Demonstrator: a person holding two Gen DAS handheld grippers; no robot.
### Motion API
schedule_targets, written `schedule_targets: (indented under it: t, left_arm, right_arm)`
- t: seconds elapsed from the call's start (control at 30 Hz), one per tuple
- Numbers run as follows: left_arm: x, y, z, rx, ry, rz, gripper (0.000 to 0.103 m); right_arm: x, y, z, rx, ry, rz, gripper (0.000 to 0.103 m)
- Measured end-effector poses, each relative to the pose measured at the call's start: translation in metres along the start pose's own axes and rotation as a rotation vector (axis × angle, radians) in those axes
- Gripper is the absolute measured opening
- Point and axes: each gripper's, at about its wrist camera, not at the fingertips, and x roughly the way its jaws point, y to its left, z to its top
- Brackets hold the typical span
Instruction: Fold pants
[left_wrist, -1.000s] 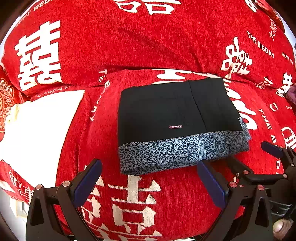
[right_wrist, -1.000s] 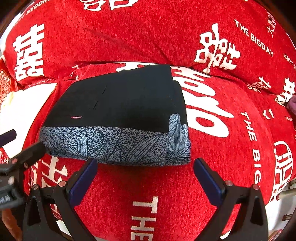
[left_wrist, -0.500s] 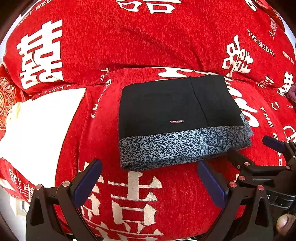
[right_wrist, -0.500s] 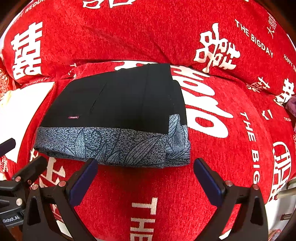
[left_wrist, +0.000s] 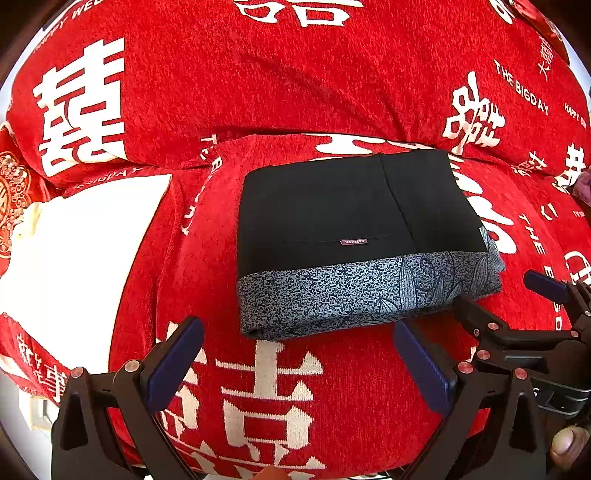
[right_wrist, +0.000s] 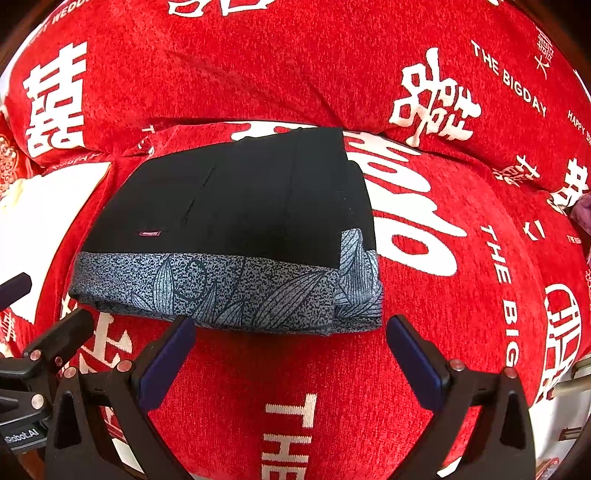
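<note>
The black pants (left_wrist: 332, 210) lie folded into a compact rectangle on the red cushion, with a grey leaf-patterned band (left_wrist: 354, 295) along the near edge and a small red label on top. They also show in the right wrist view (right_wrist: 240, 206). My left gripper (left_wrist: 299, 354) is open and empty, just in front of the near edge. My right gripper (right_wrist: 291, 350) is open and empty, also just in front of the near edge. Each gripper shows at the side of the other's view.
The red sofa cover (left_wrist: 258, 74) with white characters spans the seat and backrest behind the pants. A white patch of fabric (left_wrist: 74, 258) lies to the left. A purple item (right_wrist: 581, 210) sits at the far right edge.
Both grippers have shifted slightly, so the pants sit a little higher in the left view and lower in the right view. The pants have not moved; both grippers stay open.
</note>
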Motion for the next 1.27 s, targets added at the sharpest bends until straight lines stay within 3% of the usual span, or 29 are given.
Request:
schedule_targets:
  t: [1.27]
  left_arm:
    - [0.0039,0.0003,-0.0025,0.004,0.033,-0.034,0.103]
  right_arm:
    - [-0.002,-0.0016,0.0013,-0.003,0.0,-0.001,0.103]
